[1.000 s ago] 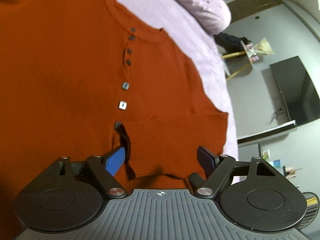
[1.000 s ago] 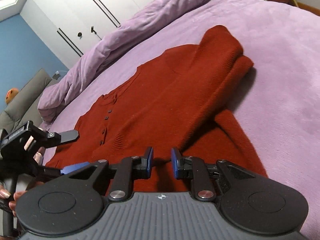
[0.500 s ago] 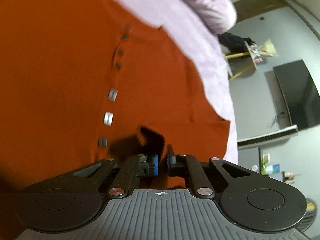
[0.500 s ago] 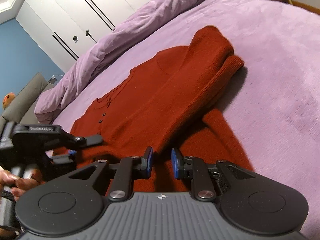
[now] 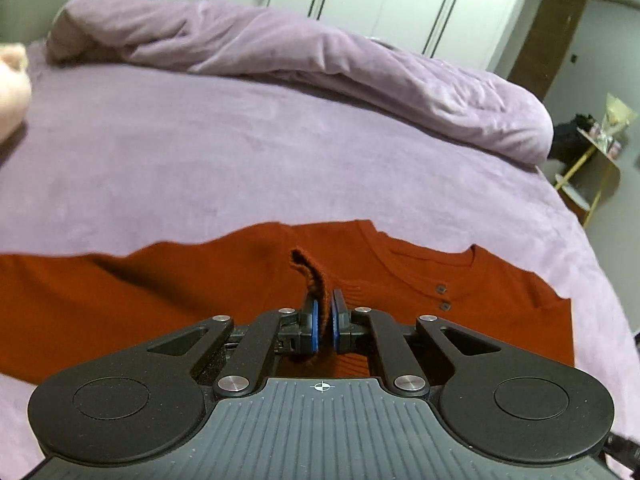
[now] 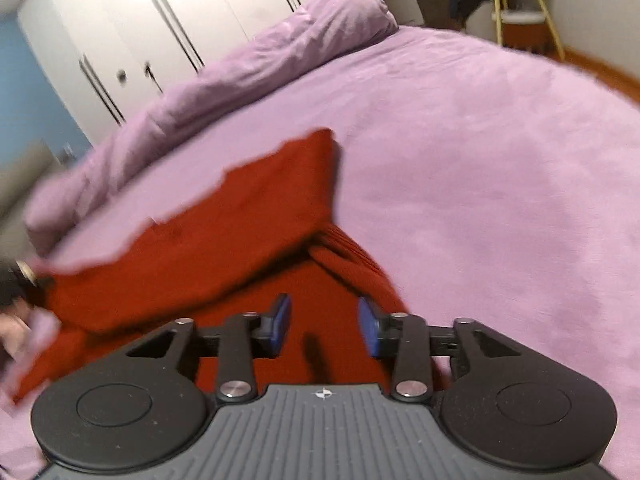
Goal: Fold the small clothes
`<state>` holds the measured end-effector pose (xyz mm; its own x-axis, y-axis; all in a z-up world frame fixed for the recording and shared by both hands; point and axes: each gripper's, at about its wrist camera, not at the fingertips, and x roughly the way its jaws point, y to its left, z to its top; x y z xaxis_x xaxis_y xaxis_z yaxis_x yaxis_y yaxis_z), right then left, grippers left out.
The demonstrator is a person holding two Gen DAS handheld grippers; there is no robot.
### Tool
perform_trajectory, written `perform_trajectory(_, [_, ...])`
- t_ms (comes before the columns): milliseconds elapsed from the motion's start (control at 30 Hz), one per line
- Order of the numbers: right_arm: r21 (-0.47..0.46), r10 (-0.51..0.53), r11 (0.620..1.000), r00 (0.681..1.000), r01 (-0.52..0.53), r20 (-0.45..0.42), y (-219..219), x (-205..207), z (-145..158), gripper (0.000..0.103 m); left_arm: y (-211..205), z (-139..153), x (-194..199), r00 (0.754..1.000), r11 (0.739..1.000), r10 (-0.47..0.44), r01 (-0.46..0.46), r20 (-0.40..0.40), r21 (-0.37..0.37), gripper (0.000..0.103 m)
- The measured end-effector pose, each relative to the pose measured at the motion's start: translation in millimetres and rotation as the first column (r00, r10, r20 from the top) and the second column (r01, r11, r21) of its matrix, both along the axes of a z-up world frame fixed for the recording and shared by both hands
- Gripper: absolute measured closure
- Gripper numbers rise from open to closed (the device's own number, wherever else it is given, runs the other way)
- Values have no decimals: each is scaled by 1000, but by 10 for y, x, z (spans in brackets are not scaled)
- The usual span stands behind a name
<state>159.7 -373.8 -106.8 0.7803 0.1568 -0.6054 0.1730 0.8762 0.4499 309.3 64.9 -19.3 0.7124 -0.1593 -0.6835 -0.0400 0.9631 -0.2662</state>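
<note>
While the red sweater [image 5: 192, 292] lies spread across the purple bed [image 5: 248, 152], the left gripper [image 5: 324, 320] pinches a fold of its knit and the right gripper's [image 6: 324, 324] jaws are opening.

Seen from the left wrist, the jaws are closed on a ridge of red fabric that stands up between the blue pads and curls toward 12 o'clock; the neckline and two dark buttons [image 5: 442, 297] sit at about 2 o'clock from that pinch. From the right wrist, the jaws stand partly apart over the sweater with cloth below them but nothing pressed between the pads, and a folded sleeve [image 6: 296, 184] reaches toward 12 o'clock. A rumpled purple duvet [image 5: 304, 64] lies along the far edge of the bed, white wardrobe doors [image 6: 132, 40] behind it.
</note>
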Motion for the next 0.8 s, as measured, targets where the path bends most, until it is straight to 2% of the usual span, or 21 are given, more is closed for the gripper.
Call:
perform_trajectory(67, [132, -20, 991, 1000, 18, 13, -71, 139, 0, 64, -22, -45, 32, 1000, 1000, 2, -2, -3, -5, 95])
perform_trajectory(133, [259, -61, 964, 998, 62, -14, -132, 313, -71, 64, -40, -116, 73, 1000, 1000, 0, -1, -12, -20, 95])
perform_trajectory(167, [299, -89, 949, 995, 100, -51, -157, 415, -133, 64, -37, -138, 83, 1000, 999, -1, 0, -21, -33, 95])
perform_trajectory(233, [318, -127, 935, 986, 155, -106, -167, 565, -233, 75, -33, -208, 103, 999, 999, -13, 11, -37, -48, 95])
perform_trajectory(267, [313, -131, 936, 985, 161, -115, -148, 640, -256, 78, 5, -232, 73, 999, 999, -21, 19, -36, -42, 95])
perform_trajectory(333, [250, -119, 957, 985, 146, -122, -81, 761, -238, 97, 4, -275, 67, 999, 999, -36, 35, -38, -31, 95])
perform_trajectory(400, [149, -105, 982, 989, 119, -101, -24, 845, -177, 98, -30, -313, 88, 998, 998, -50, 49, -40, -35, 95])
perform_trajectory(500, [-18, -179, 984, 984, 178, -28, -12, 791, -94, 98, -90, -412, 102, 996, 995, -76, 73, -49, -61, 95])
perform_trajectory(600, [-43, -159, 987, 986, 157, -46, 8, 778, -169, 98, -160, -556, 150, 994, 997, -81, 79, -71, -26, 95])
perform_trajectory(700, [7, -43, 999, 997, 43, -64, -19, 702, -62, 91, -92, -607, 172, 994, 997, -73, 71, -78, -33, 95])
perform_trajectory(767, [36, -7, 999, 1000, 7, 14, -82, 586, 81, 86, -19, -596, 179, 995, 996, -67, 63, -72, -58, 95])
perform_trajectory(800, [15, -10, 1000, 998, 9, 62, -108, 555, 157, 71, -3, -581, 180, 996, 996, -66, 62, -66, -64, 95])
